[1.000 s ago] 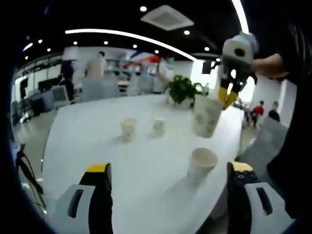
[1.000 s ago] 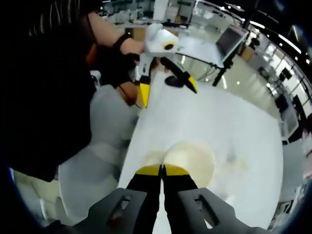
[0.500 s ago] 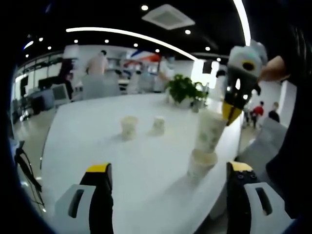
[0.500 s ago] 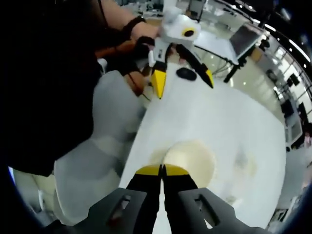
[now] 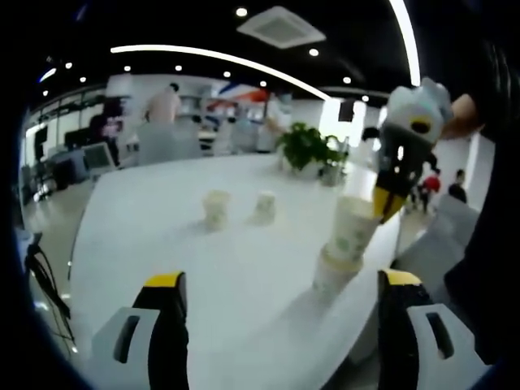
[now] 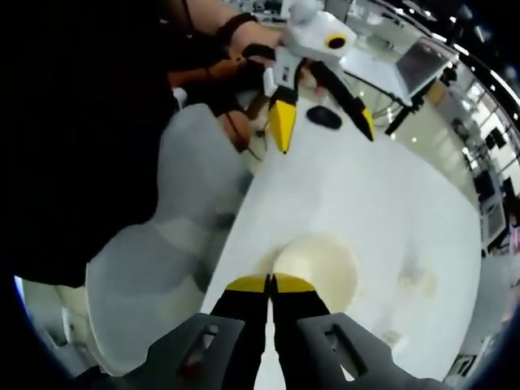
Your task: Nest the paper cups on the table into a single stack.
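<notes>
Beyond the white worktop [image 5: 146, 244], a potted plant [image 5: 305, 150] and two small cups [image 5: 216, 209] stand clear. Right gripper [image 6: 270, 283] pinches a patterned paper cup's [image 5: 354, 233] rim, seated in the near cup [image 5: 331, 276]; left gripper [image 5: 280, 284] gapes apart.

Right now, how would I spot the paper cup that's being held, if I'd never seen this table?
Start at the big white table and go to its near right edge. A paper cup stands there, and the held cup sits tilted in its mouth, pinched at the rim by the right gripper. The two other cups, and, stand alone farther back.
</notes>
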`<state>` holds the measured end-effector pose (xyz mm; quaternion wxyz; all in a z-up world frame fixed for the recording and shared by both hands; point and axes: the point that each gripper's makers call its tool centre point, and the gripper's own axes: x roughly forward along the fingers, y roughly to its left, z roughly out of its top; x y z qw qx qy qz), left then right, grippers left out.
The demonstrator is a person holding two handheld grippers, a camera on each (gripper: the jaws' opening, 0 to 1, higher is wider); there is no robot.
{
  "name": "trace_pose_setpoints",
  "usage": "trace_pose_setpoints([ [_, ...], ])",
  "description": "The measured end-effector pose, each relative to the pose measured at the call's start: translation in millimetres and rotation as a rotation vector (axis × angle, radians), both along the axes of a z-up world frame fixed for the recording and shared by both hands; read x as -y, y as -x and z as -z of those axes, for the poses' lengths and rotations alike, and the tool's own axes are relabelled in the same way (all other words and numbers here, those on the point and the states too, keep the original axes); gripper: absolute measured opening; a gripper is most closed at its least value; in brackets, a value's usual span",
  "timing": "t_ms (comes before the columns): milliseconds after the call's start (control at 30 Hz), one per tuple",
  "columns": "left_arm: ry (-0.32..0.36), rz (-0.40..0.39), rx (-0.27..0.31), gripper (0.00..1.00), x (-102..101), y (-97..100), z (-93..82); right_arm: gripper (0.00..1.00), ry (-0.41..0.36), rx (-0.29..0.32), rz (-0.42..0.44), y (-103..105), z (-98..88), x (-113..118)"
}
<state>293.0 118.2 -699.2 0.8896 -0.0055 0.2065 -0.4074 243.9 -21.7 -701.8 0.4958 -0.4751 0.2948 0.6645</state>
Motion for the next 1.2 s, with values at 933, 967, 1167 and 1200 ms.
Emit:
trace_pose_setpoints([
  [933,0.01,-0.013,-0.024,0.95,-4,4.6,9.4,0.0,0.046,-0.033,-0.007,2,36.4,1],
  [967,0.009,-0.012,-0.024,0.95,-4,4.5,9.9,0.0,0.046,-0.033,-0.009,2,36.8,1],
  [1167,0.01,-0.014,-0.026,0.94,-7,2.2,9.9,0.0,0.049,-0.038,-0.018,3,40.0,-1],
  [1200,0.009,-0.015,-0.026,0.94,-8,1.6,10.0,0.0,0.05,-0.039,-0.019,3,40.9,-1],
])
